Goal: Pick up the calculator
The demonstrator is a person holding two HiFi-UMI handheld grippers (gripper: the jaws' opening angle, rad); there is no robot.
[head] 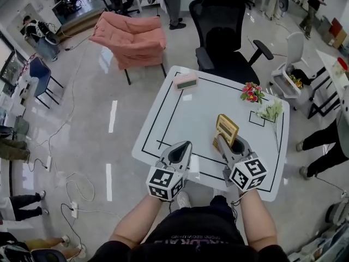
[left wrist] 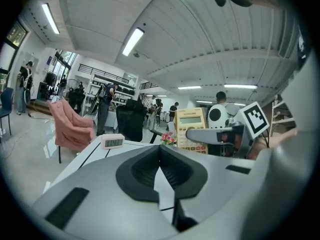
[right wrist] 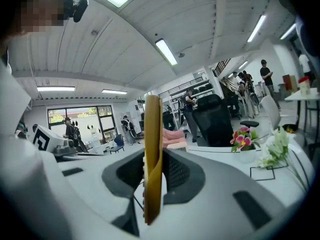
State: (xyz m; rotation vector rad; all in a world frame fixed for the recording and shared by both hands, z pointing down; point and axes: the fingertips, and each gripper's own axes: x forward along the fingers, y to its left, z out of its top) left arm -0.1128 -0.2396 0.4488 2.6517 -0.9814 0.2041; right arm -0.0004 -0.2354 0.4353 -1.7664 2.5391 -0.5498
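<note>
In the head view the yellow calculator [head: 227,127] stands upright above the white table [head: 163,119], with my right gripper [head: 230,144] shut on its lower part. The right gripper view shows the calculator [right wrist: 152,149] edge-on, pressed between the two dark pads. Left of it, my left gripper [head: 184,147] is raised above the table's front edge; its jaws meet, with nothing between them. From the left gripper view [left wrist: 160,170] I see the calculator's face [left wrist: 191,125] and the right gripper's finger across it.
A pink digital clock [head: 186,81] sits at the table's far edge. Pink flowers [head: 251,93] and white flowers [head: 271,111] stand at the right side. A black office chair [head: 226,31] and a pink-draped chair [head: 131,37] stand behind the table.
</note>
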